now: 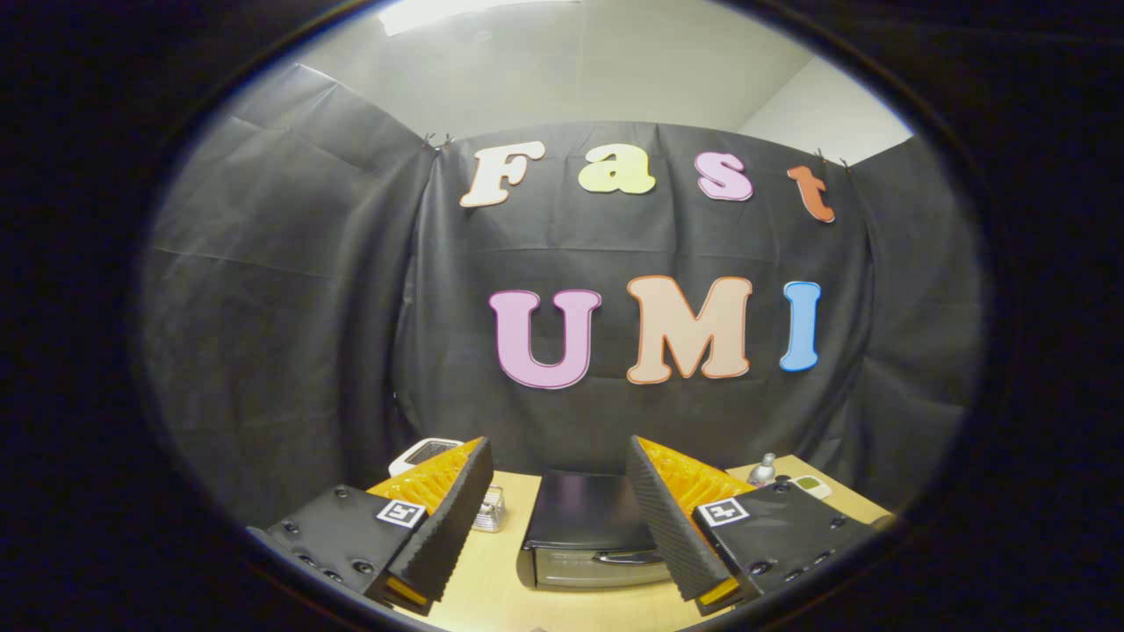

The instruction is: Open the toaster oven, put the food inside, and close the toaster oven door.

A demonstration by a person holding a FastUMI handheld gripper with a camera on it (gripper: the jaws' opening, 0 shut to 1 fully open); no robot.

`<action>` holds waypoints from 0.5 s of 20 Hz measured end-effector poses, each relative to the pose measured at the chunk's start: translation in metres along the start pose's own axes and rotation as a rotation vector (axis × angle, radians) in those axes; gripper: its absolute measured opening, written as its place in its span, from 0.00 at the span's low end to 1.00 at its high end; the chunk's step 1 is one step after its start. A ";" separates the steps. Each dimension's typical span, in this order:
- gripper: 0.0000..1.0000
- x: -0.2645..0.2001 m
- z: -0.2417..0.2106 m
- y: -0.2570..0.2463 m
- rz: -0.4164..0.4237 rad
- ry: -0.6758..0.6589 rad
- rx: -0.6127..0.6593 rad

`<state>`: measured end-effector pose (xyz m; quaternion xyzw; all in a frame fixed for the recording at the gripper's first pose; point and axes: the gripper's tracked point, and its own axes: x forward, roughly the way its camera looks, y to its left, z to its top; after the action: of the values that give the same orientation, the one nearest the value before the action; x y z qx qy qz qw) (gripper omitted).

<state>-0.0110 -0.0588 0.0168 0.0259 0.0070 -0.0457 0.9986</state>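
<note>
While poised high above the desk (492,588), spread wide and pinching nothing: fingers (558,518) of the hand-held gripper, angled apart with open air between them. Seen straight ahead through that gap and lower down, well short of contact: the toaster oven (588,527), dark-topped, door shut, its long side and bar handle (625,556) running crosswise to the fingers. Partly hidden behind the left finger, a white appliance (423,453) and a small clear container (490,509); beyond the right finger, a small bottle (764,470) and a pale gadget (808,484) near the desk's far corner. No food identifiable from this angle. Likely first step, not yet begun: descending forward to the handle to pull the door open.
</note>
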 end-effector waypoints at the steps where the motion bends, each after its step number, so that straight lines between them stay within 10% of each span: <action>1: 0.97 0.000 0.001 -0.004 -0.011 0.003 -0.003; 10: 0.97 0.013 -0.039 -0.049 -0.112 0.090 -0.031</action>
<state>-0.0026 -0.1067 -0.0251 0.0122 0.0542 -0.1003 0.9934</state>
